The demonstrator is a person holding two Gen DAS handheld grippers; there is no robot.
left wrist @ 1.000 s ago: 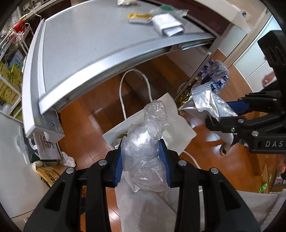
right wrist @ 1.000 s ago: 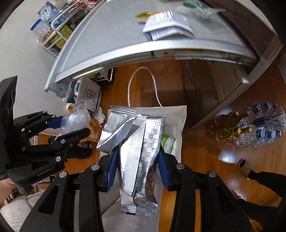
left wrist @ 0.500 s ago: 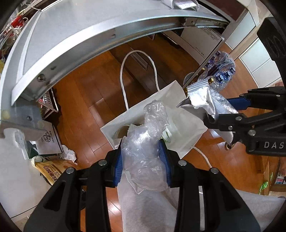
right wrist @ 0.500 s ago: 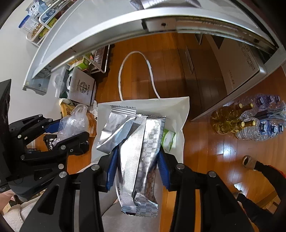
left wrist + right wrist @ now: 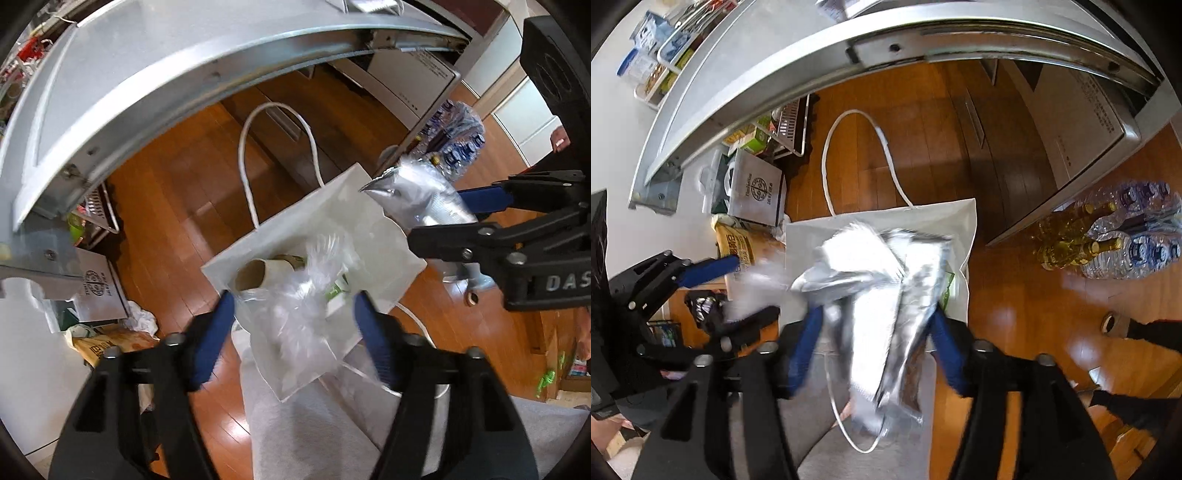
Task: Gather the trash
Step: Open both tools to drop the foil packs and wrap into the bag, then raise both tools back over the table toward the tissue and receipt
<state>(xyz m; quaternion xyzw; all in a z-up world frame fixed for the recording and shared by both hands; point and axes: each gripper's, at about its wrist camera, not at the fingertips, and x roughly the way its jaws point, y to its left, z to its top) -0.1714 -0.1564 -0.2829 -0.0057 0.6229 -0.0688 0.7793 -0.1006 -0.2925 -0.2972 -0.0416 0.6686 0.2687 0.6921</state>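
Observation:
A white paper bag [image 5: 373,221] with cord handles stands open on the wooden floor, seen from above; it also shows in the right wrist view [image 5: 960,218]. My left gripper [image 5: 291,314] is open above its mouth, and the crumpled clear plastic [image 5: 303,291] is blurred, loose between the spread fingers. A cardboard tube [image 5: 258,277] lies inside the bag. My right gripper [image 5: 875,328] is open too, and the silver foil wrappers [image 5: 886,295] are blurred, slipping between its fingers over the bag. The right gripper shows in the left wrist view [image 5: 480,218], at the right.
The grey table's edge [image 5: 184,74] overhangs at the top. Bottled drinks [image 5: 1126,236] stand on the floor at the right. A small printed bag [image 5: 757,192] and a brown packet [image 5: 735,243] lie at the left near a wire rack [image 5: 790,129].
Both grippers have opened over the bag. The clear plastic and the foil wrappers, gripped before, are now loose and blurred. The view has moved closer to the bag.

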